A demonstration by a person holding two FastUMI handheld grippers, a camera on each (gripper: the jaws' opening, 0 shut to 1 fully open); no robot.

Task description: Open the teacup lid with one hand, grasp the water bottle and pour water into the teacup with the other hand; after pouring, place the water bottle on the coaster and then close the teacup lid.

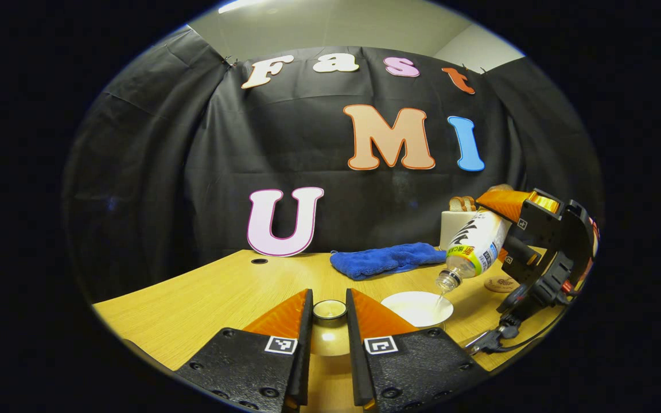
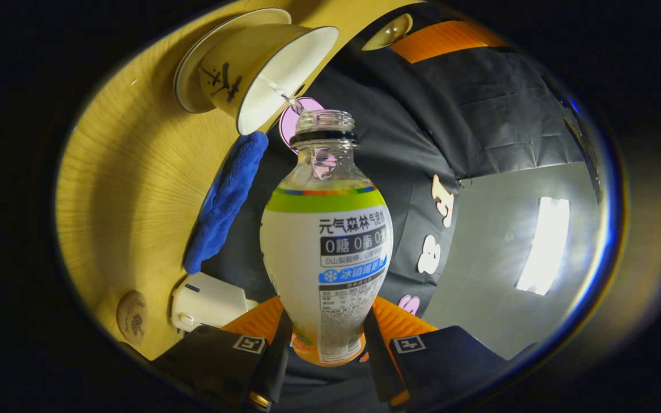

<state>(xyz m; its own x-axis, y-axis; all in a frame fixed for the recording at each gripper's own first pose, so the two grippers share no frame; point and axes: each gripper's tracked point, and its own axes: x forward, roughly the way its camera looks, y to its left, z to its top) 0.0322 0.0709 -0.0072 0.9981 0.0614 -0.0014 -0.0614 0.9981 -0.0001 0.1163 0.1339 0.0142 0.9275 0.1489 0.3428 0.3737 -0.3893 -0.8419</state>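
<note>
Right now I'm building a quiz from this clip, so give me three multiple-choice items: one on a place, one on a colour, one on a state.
1. Where does the coaster lie?
A. On the table beyond the tilted bottle
B. Under the teacup
C. On the cloth

2. What colour is the cloth on the table?
A. Red
B. Blue
C. White

3. How is the bottle held?
A. Upright with its cap on
C. Lying flat on the table
B. Tilted, uncapped, mouth over the teacup

Answers: 1 A, the small round coaster sits bare on the wood past the bottle. 2 B, the folded cloth is blue. 3 B, the right gripper clamps the bottle and a thin stream runs into the cup, while the left gripper holds the lid.
</note>
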